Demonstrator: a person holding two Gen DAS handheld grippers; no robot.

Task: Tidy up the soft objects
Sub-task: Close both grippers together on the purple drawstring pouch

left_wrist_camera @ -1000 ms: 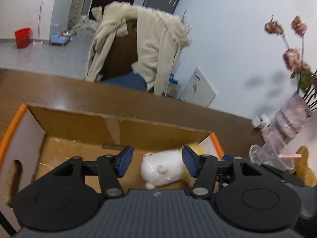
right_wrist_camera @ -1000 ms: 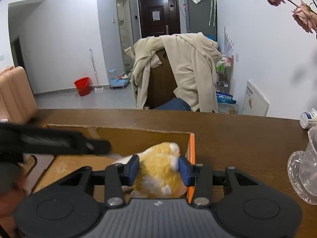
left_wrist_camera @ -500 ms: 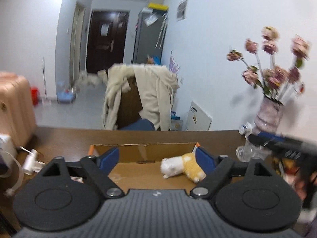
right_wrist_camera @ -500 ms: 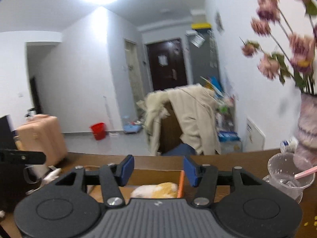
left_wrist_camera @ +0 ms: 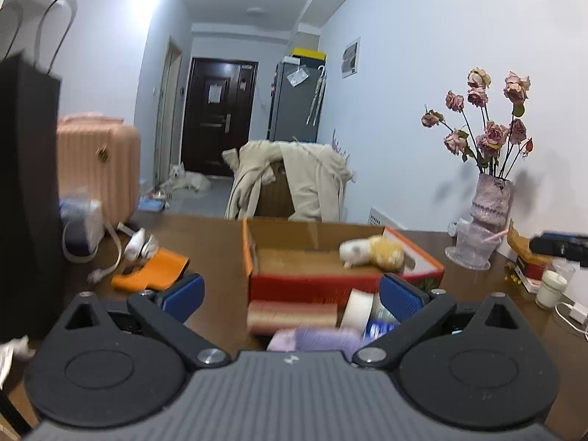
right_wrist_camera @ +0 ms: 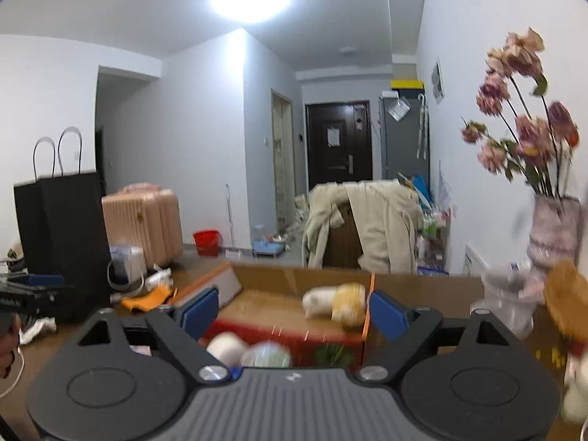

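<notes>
A white and yellow plush toy [left_wrist_camera: 371, 251] lies at the right end of an open orange cardboard box [left_wrist_camera: 345, 277] on the brown table. The toy [right_wrist_camera: 336, 303] and the box [right_wrist_camera: 290, 330] also show in the right wrist view. My left gripper [left_wrist_camera: 292, 297] hangs well back from the box, its jaws opening wide with nothing gripped. Before it lie a striped pad [left_wrist_camera: 292, 316], a white roll [left_wrist_camera: 358, 307] and a lilac soft thing [left_wrist_camera: 319, 340]. My right gripper [right_wrist_camera: 294, 310] is likewise back from the box, jaws opening and empty, above a white ball [right_wrist_camera: 226, 347] and a pale green one [right_wrist_camera: 266, 356].
A vase of dried roses [left_wrist_camera: 490, 204] and a clear glass [left_wrist_camera: 474, 248] stand at the right. A black paper bag [right_wrist_camera: 60, 242], an orange cloth [left_wrist_camera: 152, 270] and cables lie at the left. A chair draped with a beige coat [left_wrist_camera: 290, 180] stands behind the table.
Both grippers let go of the plush toy, opened wide and drew back from the box. The toy now lies alone in the box, and the items in front of it came into view.
</notes>
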